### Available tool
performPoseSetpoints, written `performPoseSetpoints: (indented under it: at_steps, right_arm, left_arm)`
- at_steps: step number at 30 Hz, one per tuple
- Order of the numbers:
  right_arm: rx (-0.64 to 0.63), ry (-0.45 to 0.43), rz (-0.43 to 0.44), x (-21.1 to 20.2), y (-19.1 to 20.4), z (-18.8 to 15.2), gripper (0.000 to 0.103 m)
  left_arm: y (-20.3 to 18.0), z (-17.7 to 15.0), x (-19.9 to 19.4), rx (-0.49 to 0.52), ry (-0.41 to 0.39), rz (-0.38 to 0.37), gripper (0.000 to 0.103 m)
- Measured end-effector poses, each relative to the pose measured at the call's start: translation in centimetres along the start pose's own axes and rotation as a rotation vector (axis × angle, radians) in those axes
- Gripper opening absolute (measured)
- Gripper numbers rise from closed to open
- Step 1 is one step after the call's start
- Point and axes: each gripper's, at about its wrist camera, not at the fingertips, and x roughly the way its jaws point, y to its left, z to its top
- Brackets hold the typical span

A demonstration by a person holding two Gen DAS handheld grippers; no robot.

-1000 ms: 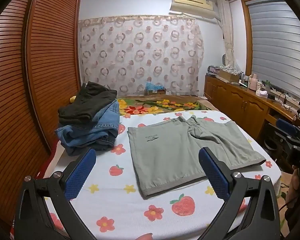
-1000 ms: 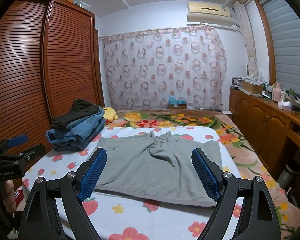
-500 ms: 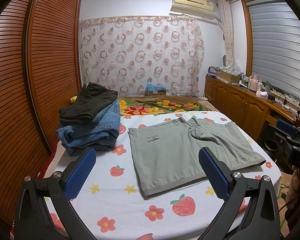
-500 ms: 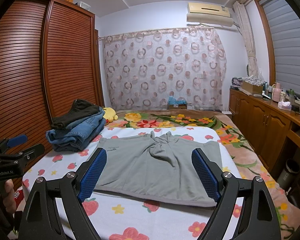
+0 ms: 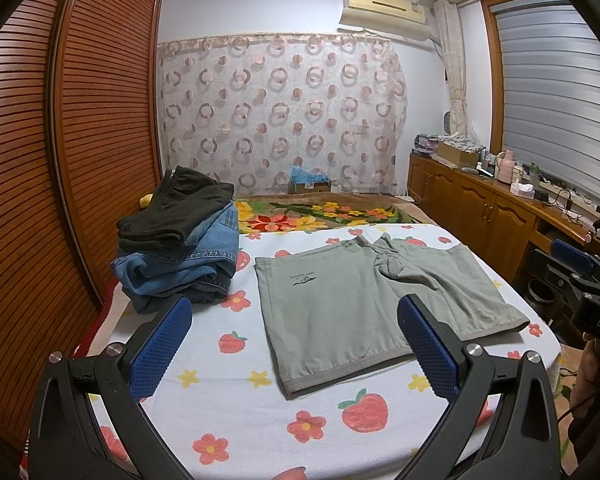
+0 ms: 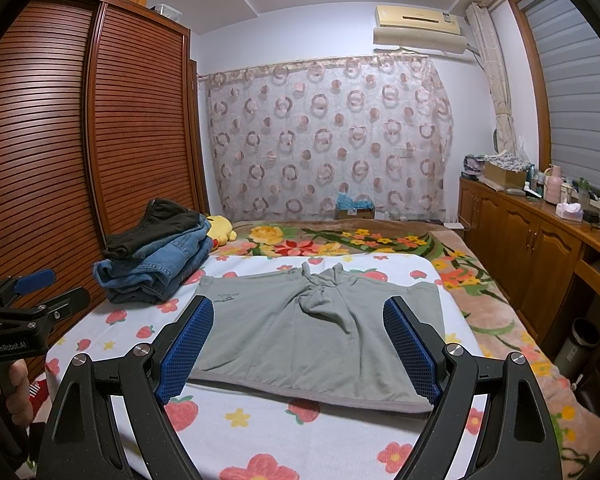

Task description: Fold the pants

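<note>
Two claws hover at the near edge of the bed: the left claw and the right claw, each with its blue-padded fingers spread wide and holding nothing. A hand grips the left claw's handle at the near left. One pair of grey-green shorts lies flat on the strawberry-and-flower sheet, waistband nearest, the two legs pointing far, cloth bunched at the crotch. Bare sheet surrounds it on the near and left sides; its right edge reaches close to the bed's right side. Far left, apart from the shorts, stands one stack of folded clothes: blue jeans below, a dark garment on top. Beyond lies a floral blanket, then the curtain.
</note>
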Motion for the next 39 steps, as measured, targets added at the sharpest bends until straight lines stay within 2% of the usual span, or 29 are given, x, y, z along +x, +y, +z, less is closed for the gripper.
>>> performPoseSetpoints:
  at_steps: [39]
  right_arm:
    - [0.0,-0.003,0.0,-0.02,0.0,0.13,0.088]
  left_arm:
    - [0.09,0.34,-0.43,0.001,-0.01,-0.001,0.103]
